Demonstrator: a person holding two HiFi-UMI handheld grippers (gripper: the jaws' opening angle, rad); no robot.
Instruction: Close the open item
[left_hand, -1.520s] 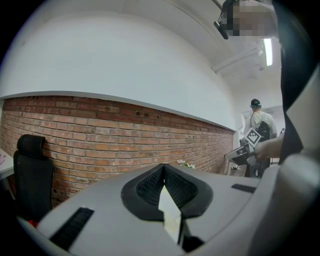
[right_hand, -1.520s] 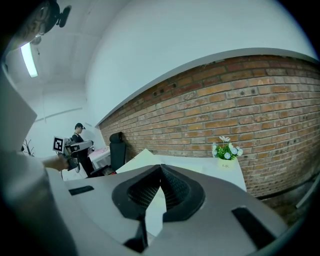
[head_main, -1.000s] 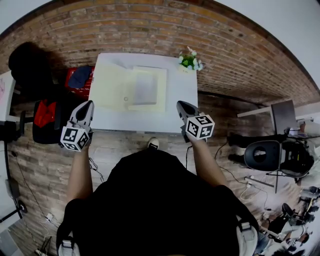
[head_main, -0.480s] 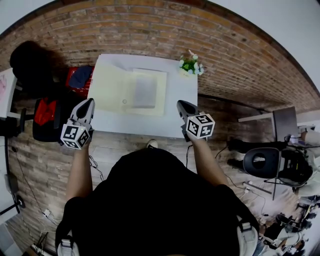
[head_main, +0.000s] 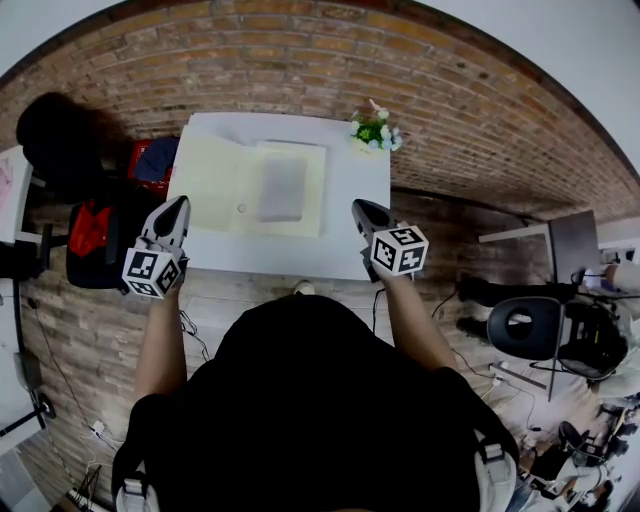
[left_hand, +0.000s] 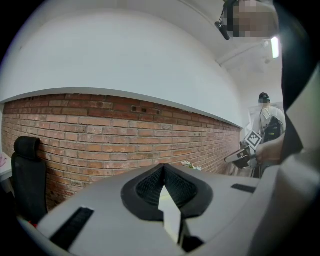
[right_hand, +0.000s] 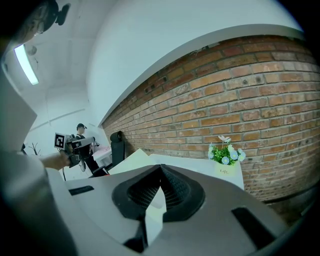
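The open folder (head_main: 215, 180) lies flat on the table (head_main: 355, 215), left of centre, with a paper (head_main: 283, 188) on its right leaf. The left gripper (head_main: 178, 208) is off the near left corner and the right gripper (head_main: 358, 210) is at the near right corner. Both have jaws fully closed, empty and short of the folder.
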